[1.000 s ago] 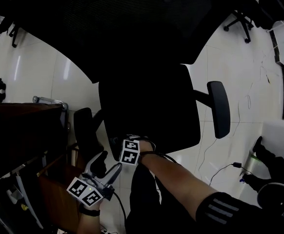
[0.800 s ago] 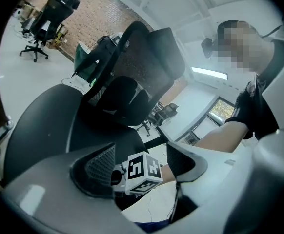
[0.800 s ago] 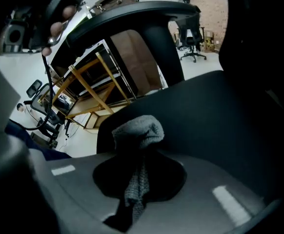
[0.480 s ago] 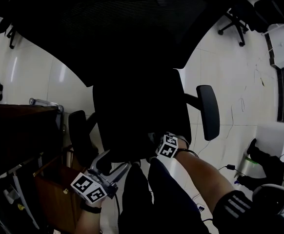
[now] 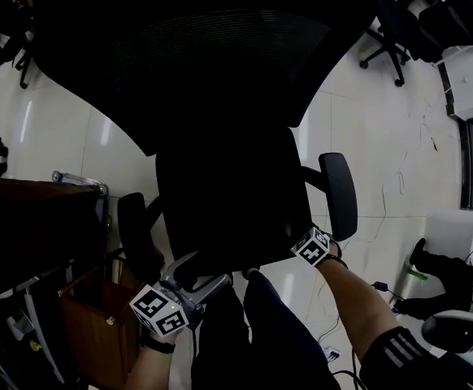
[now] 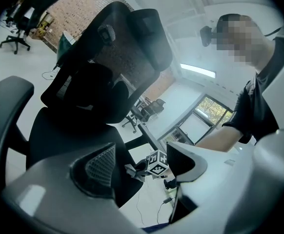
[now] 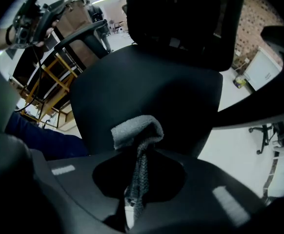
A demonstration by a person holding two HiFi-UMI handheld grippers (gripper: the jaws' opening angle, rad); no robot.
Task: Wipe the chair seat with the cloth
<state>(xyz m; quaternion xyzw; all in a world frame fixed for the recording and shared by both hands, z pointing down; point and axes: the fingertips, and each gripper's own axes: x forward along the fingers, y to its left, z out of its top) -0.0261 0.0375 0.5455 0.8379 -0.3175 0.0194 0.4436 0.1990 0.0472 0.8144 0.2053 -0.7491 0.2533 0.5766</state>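
cloth (image 7: 134, 128) at chair seat (image 5: 236, 201) near-right corner | desk (image 5: 33, 218) left of seat

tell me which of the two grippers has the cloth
The right gripper, shut on the grey cloth at the front edge of the chair seat. The left gripper is open, nothing between its fingers.

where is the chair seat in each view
Head view: chair seat in the middle of the picture, under the backrest.
Left gripper view: chair seat at lower left, backrest above it.
Right gripper view: chair seat in the centre behind the cloth, backrest at the top.
Shared landmark: the backrest.
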